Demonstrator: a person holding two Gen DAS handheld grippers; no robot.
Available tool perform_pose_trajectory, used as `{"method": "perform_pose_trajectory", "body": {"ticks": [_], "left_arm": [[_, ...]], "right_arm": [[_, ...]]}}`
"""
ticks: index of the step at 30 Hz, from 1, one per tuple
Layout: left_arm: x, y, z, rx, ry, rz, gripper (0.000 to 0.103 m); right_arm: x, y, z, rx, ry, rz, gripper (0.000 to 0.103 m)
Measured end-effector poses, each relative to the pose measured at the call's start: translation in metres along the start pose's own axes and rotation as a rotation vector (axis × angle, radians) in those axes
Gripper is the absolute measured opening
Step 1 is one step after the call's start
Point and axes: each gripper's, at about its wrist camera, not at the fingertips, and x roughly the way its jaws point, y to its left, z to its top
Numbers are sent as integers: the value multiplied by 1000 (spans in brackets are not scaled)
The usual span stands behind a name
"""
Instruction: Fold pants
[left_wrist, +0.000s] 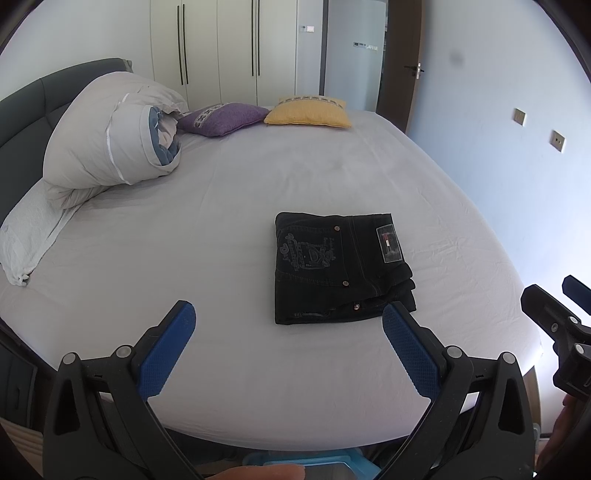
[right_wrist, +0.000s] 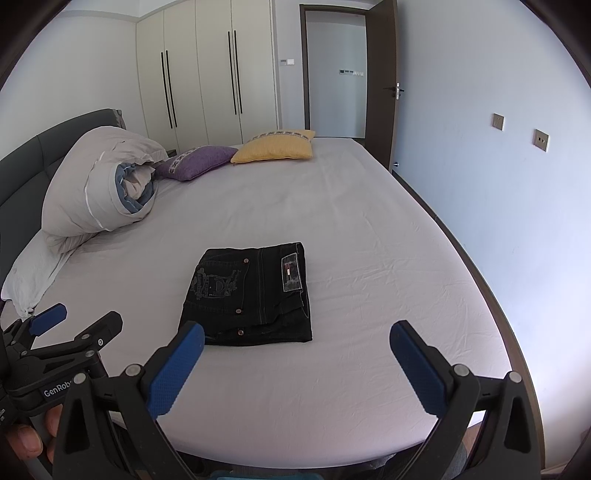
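The black pants (left_wrist: 340, 267) are lying folded in a neat square near the front edge of the white-sheeted bed (left_wrist: 229, 206) — rolled duvet (left_wrist: 110, 144), purple cushion (left_wrist: 223, 118) and yellow cushion (left_wrist: 308, 112) sitting back toward the wardrobe (left_wrist: 236, 44). Left gripper (left_wrist: 290, 349) and right gripper (right_wrist: 297, 363) are both hovering with jaws spread wide — holding nothing, touching nothing.

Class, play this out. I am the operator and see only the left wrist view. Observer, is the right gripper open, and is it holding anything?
Observer: Open. The right gripper has its blue pads wide apart, with nothing between them.
Operator: Where are the folded black denim pants from there?
Observer: The pants lie flat on the white bedsheet, ahead and towards its left pad.
Operator: Any marking on my left gripper?
Observer: White lettering, "GenRob", cut off, on the left gripper body.
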Motion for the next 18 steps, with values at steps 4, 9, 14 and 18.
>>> {"method": "perform_pose_trajectory", "body": {"ticks": [4, 9, 14, 18], "left_arm": [[0, 0, 0, -2, 3, -2, 103], [1, 1, -2, -4, 12, -7, 103], [3, 2, -3, -14, 22, -16, 103], [4, 3, -3, -9, 18, 4, 103]], "right_arm": [[1, -1, -3, 0, 3, 3, 103], [3, -2, -6, 0, 5, 5, 103], [5, -4, -6, -2, 6, 7, 103], [5, -6, -7, -1, 11, 8, 103]]}}
